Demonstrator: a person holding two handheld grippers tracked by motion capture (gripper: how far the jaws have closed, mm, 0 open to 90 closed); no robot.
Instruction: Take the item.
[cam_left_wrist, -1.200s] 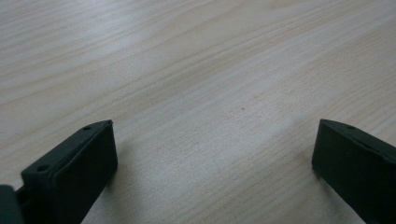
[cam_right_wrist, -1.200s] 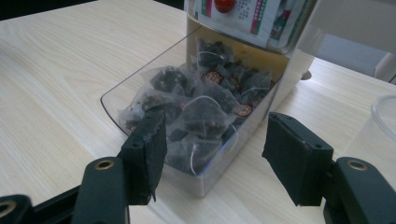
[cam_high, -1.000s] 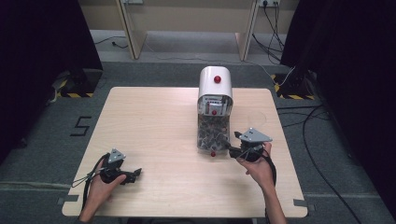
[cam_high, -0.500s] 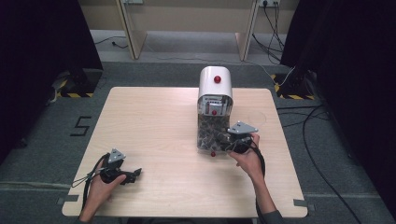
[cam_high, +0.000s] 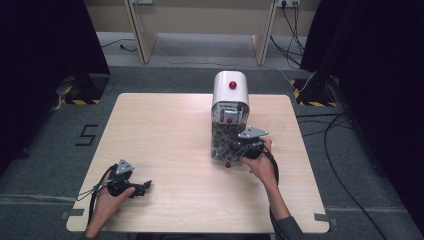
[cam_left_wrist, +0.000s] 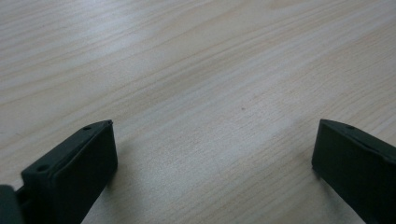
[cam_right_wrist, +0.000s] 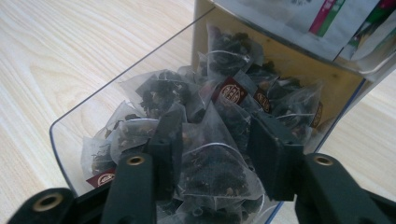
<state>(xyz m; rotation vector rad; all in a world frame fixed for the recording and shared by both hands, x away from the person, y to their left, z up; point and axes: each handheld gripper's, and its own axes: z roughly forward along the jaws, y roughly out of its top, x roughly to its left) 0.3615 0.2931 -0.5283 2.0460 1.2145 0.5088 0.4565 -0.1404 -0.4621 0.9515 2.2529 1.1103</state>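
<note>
My right gripper (cam_right_wrist: 212, 144) is down in the clear tray (cam_right_wrist: 74, 121) at the foot of the tea bag dispenser (cam_high: 229, 107), and its jaws have just been closing in. Between them sits a pyramid tea bag (cam_right_wrist: 212, 170), dark leaf showing through the mesh. The left pad looks to be against the bag's side, but I cannot tell whether the right one presses on it yet, so I won't call it a grip. More tea bags (cam_right_wrist: 233, 93) are heaped behind it, up toward the dispenser's body, some with small dark red tags. From the high view, my right hand (cam_high: 262, 162) is just beside the dispenser's lower front, on its right side.

My left gripper (cam_high: 131, 187) lies well apart from the dispenser, near the table's (cam_high: 165, 130) front left corner. Its jaws stand wide apart with bare wood grain between them, low over the table.
</note>
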